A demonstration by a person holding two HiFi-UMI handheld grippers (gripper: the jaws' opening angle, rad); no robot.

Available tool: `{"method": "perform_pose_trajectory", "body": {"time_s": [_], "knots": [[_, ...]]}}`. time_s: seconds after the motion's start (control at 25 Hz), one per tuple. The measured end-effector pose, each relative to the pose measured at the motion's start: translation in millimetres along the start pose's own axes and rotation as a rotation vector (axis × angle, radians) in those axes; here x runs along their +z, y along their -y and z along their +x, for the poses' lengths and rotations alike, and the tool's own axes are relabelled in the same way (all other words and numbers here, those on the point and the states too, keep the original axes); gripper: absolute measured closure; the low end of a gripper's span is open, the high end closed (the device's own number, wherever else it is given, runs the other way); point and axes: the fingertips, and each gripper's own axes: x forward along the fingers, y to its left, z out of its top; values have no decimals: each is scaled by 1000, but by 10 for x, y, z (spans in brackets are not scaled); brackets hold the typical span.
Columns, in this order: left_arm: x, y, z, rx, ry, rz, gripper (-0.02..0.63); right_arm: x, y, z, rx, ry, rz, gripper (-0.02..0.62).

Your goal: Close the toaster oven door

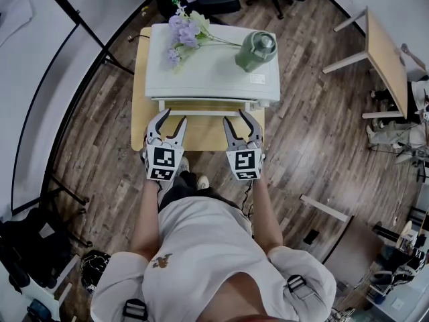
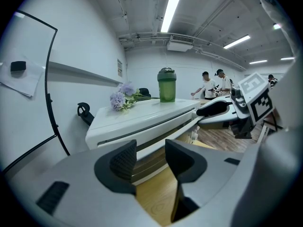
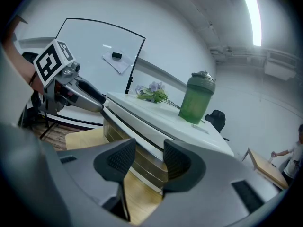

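Observation:
A white toaster oven stands on a small wooden table. Its door faces me and looks slightly ajar, with a thin gap along its top edge. My left gripper hangs just in front of the door's left part, jaws shut on nothing. Level with it, my right gripper is before the door's right part, also shut and empty. Neither touches the door. The left gripper view shows the left gripper and the door's glass behind it. In the right gripper view, the right gripper points at the door.
A green bottle and a bunch of purple flowers sit on top of the oven. A whiteboard on a stand is at the left. Another table stands at the right. People are far off in the room.

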Motion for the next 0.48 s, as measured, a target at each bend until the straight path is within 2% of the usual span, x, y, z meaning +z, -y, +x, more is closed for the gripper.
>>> {"method": "perform_pose_trajectory", "body": {"time_s": [0.48], "knots": [[15, -31, 58, 5, 0, -12, 417, 28, 35, 59, 2, 6, -6, 407]]}}
